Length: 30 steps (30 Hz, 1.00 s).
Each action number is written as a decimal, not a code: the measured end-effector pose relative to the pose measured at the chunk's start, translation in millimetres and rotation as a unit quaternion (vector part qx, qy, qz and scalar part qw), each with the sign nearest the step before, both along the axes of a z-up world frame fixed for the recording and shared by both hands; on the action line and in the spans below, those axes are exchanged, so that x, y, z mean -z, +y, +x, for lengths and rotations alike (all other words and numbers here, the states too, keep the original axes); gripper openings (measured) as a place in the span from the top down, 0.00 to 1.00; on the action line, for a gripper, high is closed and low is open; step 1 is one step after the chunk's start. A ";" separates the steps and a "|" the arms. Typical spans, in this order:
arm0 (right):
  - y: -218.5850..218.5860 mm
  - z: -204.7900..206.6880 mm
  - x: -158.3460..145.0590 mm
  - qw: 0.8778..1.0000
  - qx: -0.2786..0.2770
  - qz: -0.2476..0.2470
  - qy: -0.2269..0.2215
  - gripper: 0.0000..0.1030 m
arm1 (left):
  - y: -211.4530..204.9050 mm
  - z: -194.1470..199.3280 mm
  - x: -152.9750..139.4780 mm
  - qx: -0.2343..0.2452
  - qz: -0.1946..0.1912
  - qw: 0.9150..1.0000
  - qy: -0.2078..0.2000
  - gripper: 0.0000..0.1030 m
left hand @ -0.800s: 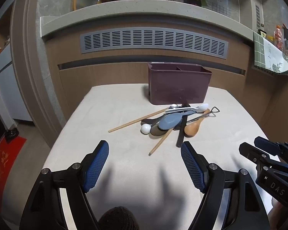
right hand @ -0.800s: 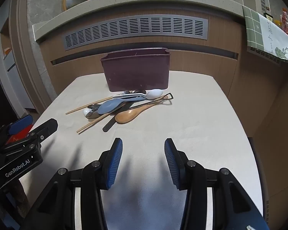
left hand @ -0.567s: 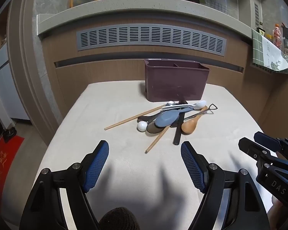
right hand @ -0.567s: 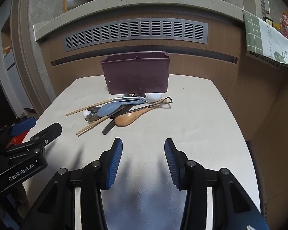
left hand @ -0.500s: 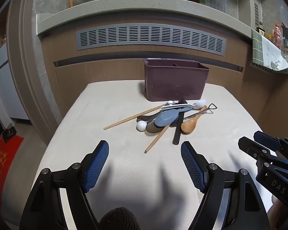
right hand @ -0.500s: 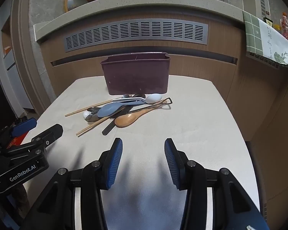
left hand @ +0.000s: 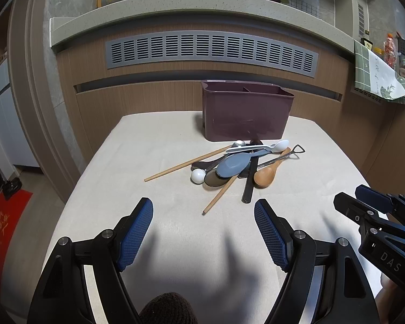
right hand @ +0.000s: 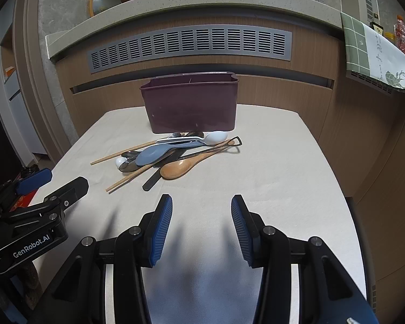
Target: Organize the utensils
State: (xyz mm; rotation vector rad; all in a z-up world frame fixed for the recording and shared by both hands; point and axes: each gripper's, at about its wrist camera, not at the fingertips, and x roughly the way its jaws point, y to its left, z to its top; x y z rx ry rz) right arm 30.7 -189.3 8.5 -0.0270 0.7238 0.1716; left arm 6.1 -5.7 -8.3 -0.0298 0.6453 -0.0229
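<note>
A pile of utensils lies mid-table: a wooden spoon (left hand: 267, 174) (right hand: 181, 168), a grey-blue spoon (left hand: 233, 163) (right hand: 154, 154), a white spoon (left hand: 256, 148), two wooden chopsticks (left hand: 181, 166) (right hand: 127, 179) and a black handle (left hand: 249, 183). Behind them stands a dark purple divided holder (left hand: 245, 113) (right hand: 191, 105). My left gripper (left hand: 203, 216) is open and empty, near the pile's front. My right gripper (right hand: 201, 210) is open and empty, just before the wooden spoon.
The beige table (left hand: 154, 140) ends at a wooden counter wall with a grey vent (left hand: 210, 51). A green cloth (right hand: 370, 54) hangs at the right. The floor drops off at the left, with a red mat (left hand: 2, 226).
Both views have pulled back a little and tilted; the pile sits slightly lower and nearer centre. Both grippers stay open and empty.
</note>
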 end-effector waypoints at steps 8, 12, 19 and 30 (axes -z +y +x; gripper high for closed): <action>0.3 1.0 2.4 1.000 -0.001 0.003 0.004 0.58 | -0.8 1.4 1.3 0.001 0.000 1.000 0.003 0.25; 0.3 0.9 3.1 1.000 -0.001 0.003 0.004 0.58 | 0.1 0.7 1.4 0.002 -0.002 1.000 0.004 0.25; 0.0 0.6 3.1 1.000 0.000 0.003 0.004 0.58 | 0.3 -0.9 0.4 0.001 -0.004 1.000 0.003 0.25; -1.2 0.3 3.3 1.000 0.002 0.004 0.003 0.58 | -0.3 -0.6 -1.1 0.002 -0.003 1.000 0.006 0.25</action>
